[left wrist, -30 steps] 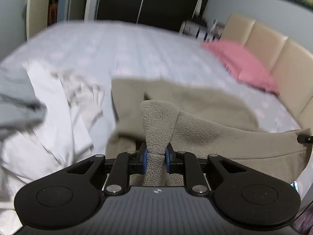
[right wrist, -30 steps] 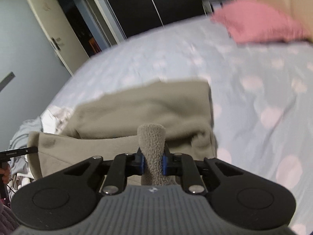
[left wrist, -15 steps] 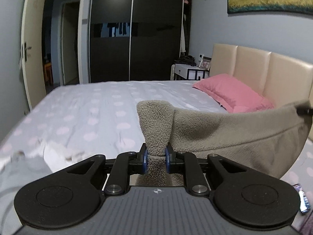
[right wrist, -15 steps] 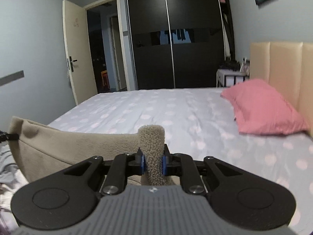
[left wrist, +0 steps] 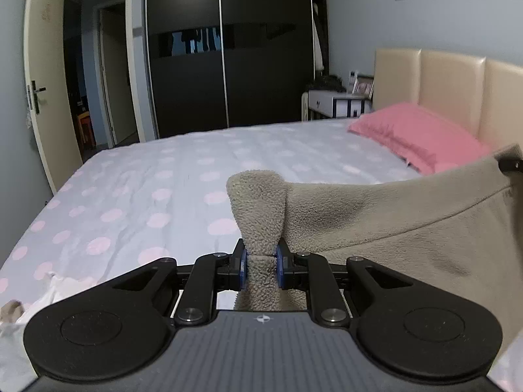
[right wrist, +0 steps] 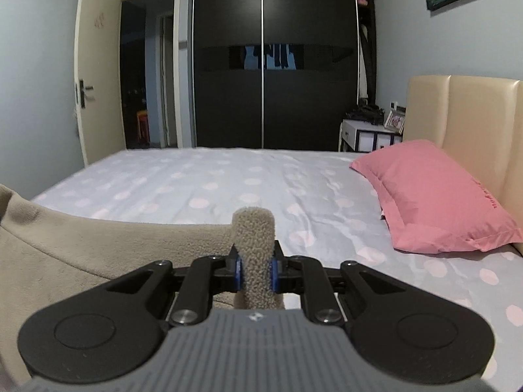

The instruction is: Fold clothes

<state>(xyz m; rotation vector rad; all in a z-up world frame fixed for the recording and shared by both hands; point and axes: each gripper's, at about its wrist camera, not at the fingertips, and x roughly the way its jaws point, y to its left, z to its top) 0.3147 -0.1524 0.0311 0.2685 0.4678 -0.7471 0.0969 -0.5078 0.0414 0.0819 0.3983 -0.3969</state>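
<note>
- A beige fleece (left wrist: pixel 392 222) is held up in the air above the bed (left wrist: pixel 147 189), stretched between the two grippers so that its top edge runs nearly level from one to the other.
- In the left gripper (left wrist: pixel 260 263) a bunched tuft of the fleece is clamped; the blue pads are pressed in on the pile from both sides, and the rest of the cloth runs off to the right and hangs below.
- In the right gripper (right wrist: pixel 255 272) a second tuft of the fleece (right wrist: pixel 81 254) is pinched the same way, with the cloth trailing off to the left.
- The two grips appear to be set at opposite ends of one edge, probably so that the garment is spread by its own weight and creases are let fall out before it is laid down.
- The lower part of the fleece is hidden under the grippers, so it cannot be told whether the hem touches the bed.
- The spotted sheet ahead is bare, which would suit it as the place for laying the fleece flat; this is judged to be the next step, with folding not yet begun.
- White clothes (left wrist: pixel 32 300) are seen at the lower left of the left view, lying on the bed and kept apart from the held piece.
- A pink pillow (right wrist: pixel 434 196) lies by the headboard (right wrist: pixel 474 124), well apart from the fleece.
</note>
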